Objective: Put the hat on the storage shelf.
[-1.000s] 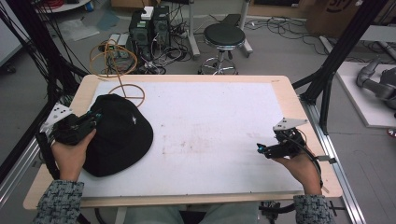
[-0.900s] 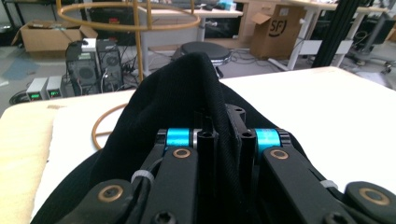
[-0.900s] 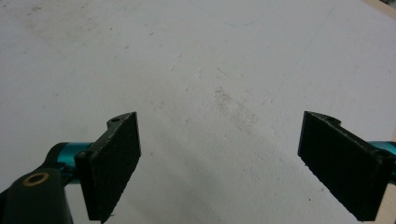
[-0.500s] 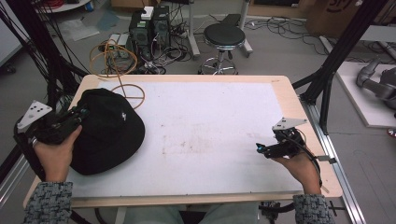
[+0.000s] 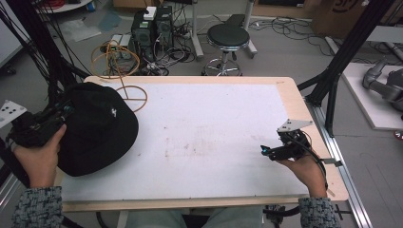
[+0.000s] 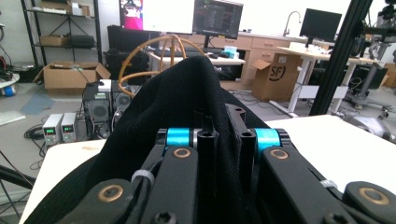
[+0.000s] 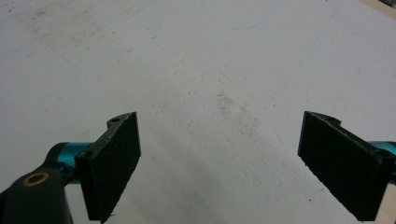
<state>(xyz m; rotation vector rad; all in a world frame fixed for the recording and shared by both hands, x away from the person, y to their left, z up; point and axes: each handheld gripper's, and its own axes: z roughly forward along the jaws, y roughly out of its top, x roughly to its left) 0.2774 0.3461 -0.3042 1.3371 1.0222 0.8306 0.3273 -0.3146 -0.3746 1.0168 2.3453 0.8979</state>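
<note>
- Our left gripper's [image 6: 219, 154] fingers [image 6: 206, 154] are pinched tight on a fold of the black hat [image 5: 97, 128], its fabric draped over them in the left gripper view
- Our right gripper's [image 7: 219, 163] fingers [image 7: 114, 158] stand wide apart with nothing between them, just above the white tabletop [image 5: 214, 137]
- The hat lies at the tabletop's left edge, partly lifted
- Since a second ago, the left gripper [image 5: 35, 128] has pulled the hat further left; the right gripper [image 5: 285, 149] has kept its place

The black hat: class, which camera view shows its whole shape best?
The high view: the black hat lies at the table's left edge with crown and brim both visible. The left gripper view gives a close-up of dark fabric pinched in the left hand-held gripper. The right gripper view faces bare tabletop.
</note>
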